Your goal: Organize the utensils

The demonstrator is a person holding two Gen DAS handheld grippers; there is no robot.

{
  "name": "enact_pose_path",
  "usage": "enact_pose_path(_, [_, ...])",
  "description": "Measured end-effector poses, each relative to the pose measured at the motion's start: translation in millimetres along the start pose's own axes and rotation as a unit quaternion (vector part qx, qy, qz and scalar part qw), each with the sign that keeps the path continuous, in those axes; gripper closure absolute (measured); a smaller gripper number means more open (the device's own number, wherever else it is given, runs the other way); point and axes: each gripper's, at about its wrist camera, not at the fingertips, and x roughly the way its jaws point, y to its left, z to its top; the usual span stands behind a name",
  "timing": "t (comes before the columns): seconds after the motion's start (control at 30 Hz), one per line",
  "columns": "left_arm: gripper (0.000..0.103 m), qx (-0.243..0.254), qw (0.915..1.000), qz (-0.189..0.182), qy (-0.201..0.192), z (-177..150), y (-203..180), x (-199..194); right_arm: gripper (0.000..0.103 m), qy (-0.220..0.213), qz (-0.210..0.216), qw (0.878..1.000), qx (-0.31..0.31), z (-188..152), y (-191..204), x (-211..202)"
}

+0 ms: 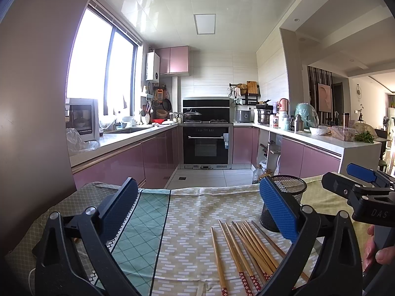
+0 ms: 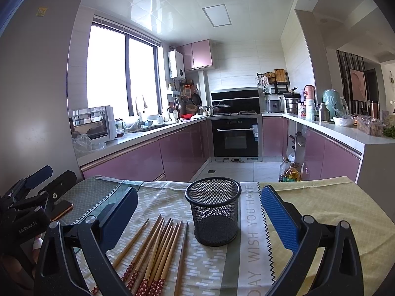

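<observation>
A: Left wrist view: left tongs [image 1: 197, 212] spread wide, nothing held, above the table [image 1: 187, 222]. Right?
B: Right tongs [image 2: 200, 212] released too, empty. Mesh cup [image 2: 213, 213] upright between the fingers' line of sight.
A: Chopsticks [image 2: 153, 251]?
B: Fanned flat on the tablecloth [image 2: 316, 212], just left of the cup, apart from both tongs.

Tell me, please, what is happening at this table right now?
A person holds a claw in each hand over a cloth-covered table. Both the left claw and right claw are open and hold nothing. Wooden chopsticks lie loose on the tablecloth, beside an upright, empty black mesh holder. Nothing has been sorted yet.
</observation>
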Motion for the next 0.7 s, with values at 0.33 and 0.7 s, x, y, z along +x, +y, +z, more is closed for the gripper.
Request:
enact_pose_path(0.33, [0.006, 0.0, 1.0, 0.001, 0.003, 0.6, -0.4, 1.1, 0.006, 0.002, 0.0, 1.0, 0.002, -1.7, -2.0, 0.9])
enact_pose_path(0.7, [0.006, 0.001, 0.9999, 0.003, 0.009, -1.4, -3.1, 2.5, 0.006, 0.004, 0.0, 1.0, 0.003, -2.4, -3.7, 2.0])
